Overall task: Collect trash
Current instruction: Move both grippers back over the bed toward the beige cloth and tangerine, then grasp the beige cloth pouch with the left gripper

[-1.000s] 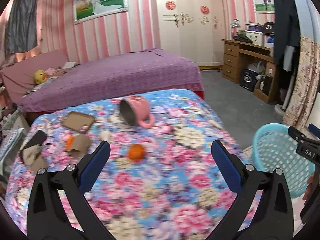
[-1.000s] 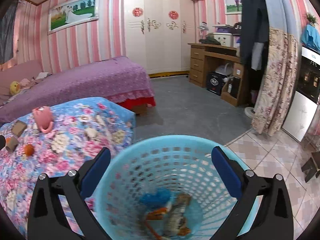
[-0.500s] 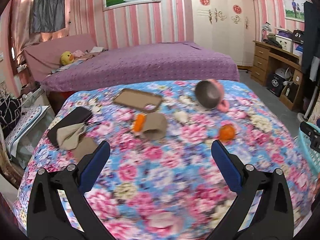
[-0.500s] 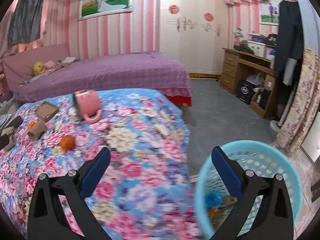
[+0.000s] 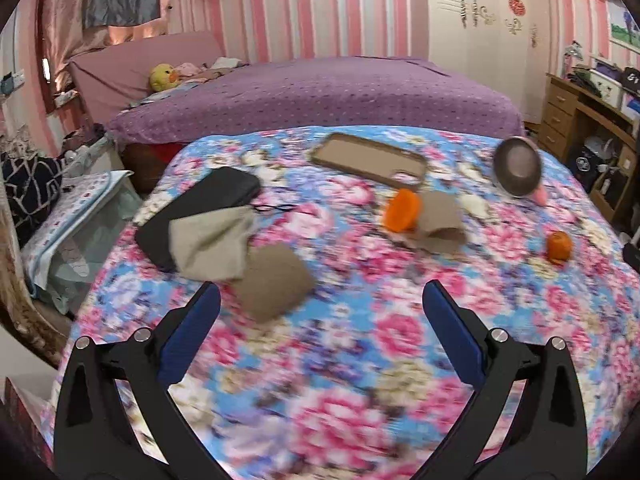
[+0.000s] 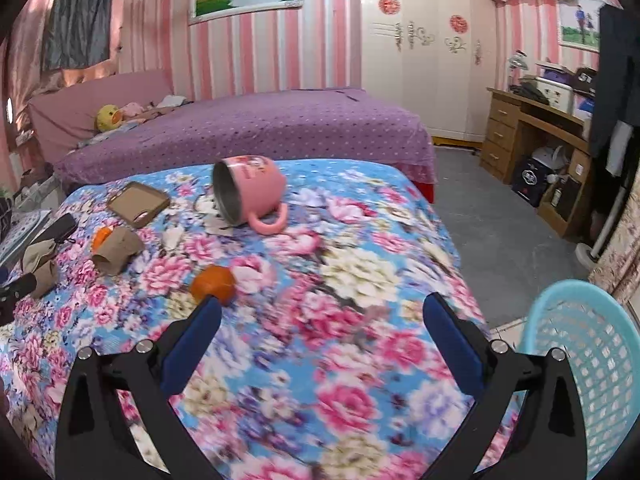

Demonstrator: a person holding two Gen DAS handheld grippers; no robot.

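Left tool: your jaws spread, empty, over brown paper
Right tool: spread, empty, near orange; basket beside

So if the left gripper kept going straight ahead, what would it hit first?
Probably the brown paper scrap just ahead of the open left gripper, or the floral bedspread itself; depth is unclear.

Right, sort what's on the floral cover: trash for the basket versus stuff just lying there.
Trash, likely:
orange peel
cardboard tube
crumpled brown paper
goes into the blue basket

Lying about:
pink mug
phone case
black wallet
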